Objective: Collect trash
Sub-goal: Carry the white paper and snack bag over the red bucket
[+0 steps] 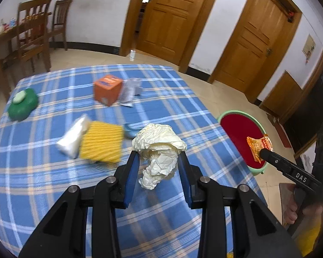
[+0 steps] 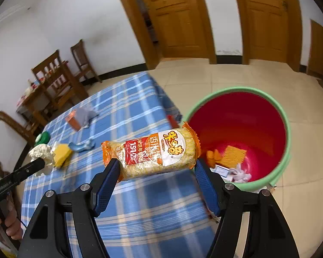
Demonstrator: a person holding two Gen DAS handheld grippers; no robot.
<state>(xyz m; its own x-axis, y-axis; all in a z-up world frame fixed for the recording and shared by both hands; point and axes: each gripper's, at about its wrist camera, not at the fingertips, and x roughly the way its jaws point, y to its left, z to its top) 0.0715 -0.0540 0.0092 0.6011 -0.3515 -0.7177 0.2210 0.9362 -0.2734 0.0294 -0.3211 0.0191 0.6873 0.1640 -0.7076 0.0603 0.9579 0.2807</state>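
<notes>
The left gripper pinches a crumpled wad of paper between its blue pads, held above the blue checked tablecloth. The right gripper clamps a snack packet by its two ends, near the rim of the red bucket standing on the floor beside the table, with some trash already at its bottom.

White walls with a dark baseboard rise over a beige tiled floor, two wooden panel doors stand at upper right, and wooden chairs flank a dining table at upper left.
</notes>
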